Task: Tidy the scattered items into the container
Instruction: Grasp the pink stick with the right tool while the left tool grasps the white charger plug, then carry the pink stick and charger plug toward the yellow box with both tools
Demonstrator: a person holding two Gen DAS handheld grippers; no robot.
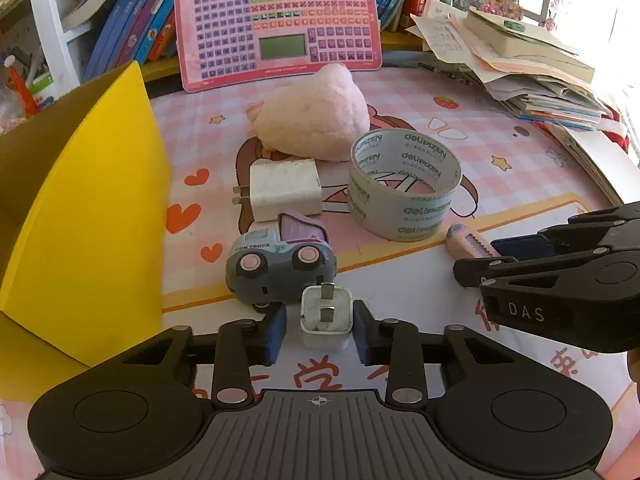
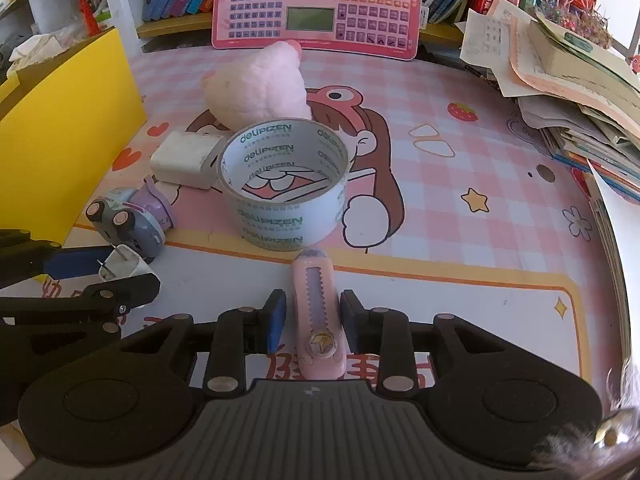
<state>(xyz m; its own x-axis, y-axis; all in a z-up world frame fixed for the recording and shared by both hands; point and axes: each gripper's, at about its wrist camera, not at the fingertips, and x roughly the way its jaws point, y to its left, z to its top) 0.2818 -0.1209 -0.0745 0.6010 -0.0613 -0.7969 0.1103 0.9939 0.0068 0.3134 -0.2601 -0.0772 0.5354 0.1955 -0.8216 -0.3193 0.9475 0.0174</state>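
Pink toy keyboard [image 1: 280,20] propped up at the back against a row of books [image 1: 132,20]. Messy paper pile [image 1: 520,64] off to the right.

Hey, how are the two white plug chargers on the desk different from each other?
The small charger is cube-like and sits between the left gripper pads; the large charger is a wider, flatter block lying free behind the toy truck. The small charger's prongs point up and away from the camera; the large charger's prongs point sideways toward the yellow box. Both are white two-prong plugs.
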